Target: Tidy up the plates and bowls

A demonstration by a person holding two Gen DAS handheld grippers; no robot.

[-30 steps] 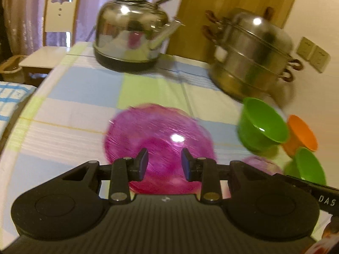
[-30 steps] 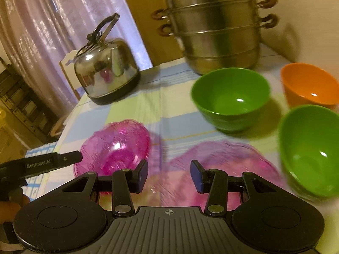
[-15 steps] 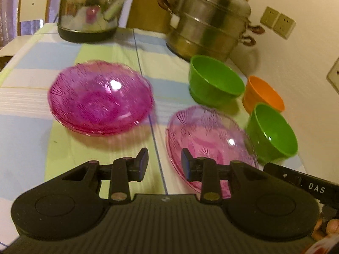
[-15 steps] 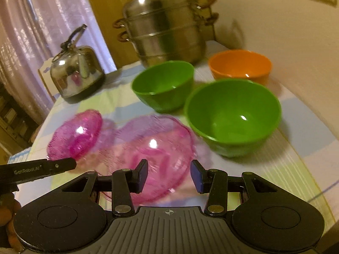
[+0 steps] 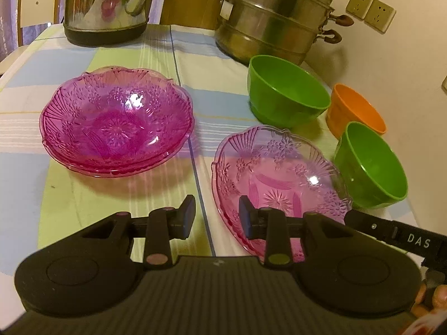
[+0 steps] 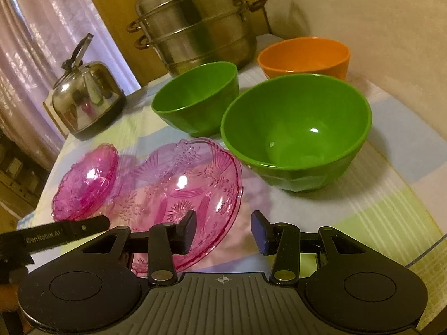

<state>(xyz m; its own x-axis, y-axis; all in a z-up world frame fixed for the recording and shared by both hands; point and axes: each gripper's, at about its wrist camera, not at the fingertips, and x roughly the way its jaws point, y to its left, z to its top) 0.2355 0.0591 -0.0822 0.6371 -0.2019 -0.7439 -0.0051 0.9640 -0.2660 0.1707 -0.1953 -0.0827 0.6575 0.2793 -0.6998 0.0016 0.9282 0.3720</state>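
Note:
A stack of dark magenta glass plates [image 5: 117,122] [image 6: 86,184] sits on the left of the table. A single paler pink glass plate [image 5: 279,184] [image 6: 181,192] lies to its right. Beyond that plate stand a near green bowl [image 5: 368,164] [image 6: 296,131], a far green bowl [image 5: 287,95] [image 6: 195,97] and an orange bowl [image 5: 354,111] [image 6: 304,55]. My left gripper [image 5: 215,217] hovers open over the pale plate's near left rim. My right gripper [image 6: 223,231] hovers open over its near right rim. Neither holds anything.
A steel kettle [image 5: 106,5] [image 6: 83,100] and a stacked steel steamer pot [image 5: 273,19] [image 6: 195,28] stand at the back of the checked tablecloth [image 5: 111,55]. The wall with sockets [image 5: 371,11] runs close behind the bowls. A chair [image 5: 36,0] stands beyond the table's far left.
Both grippers have swung right and come lower and closer to the table, from over the magenta stack to the pale pink plate. Their jaws have kept the same gap.

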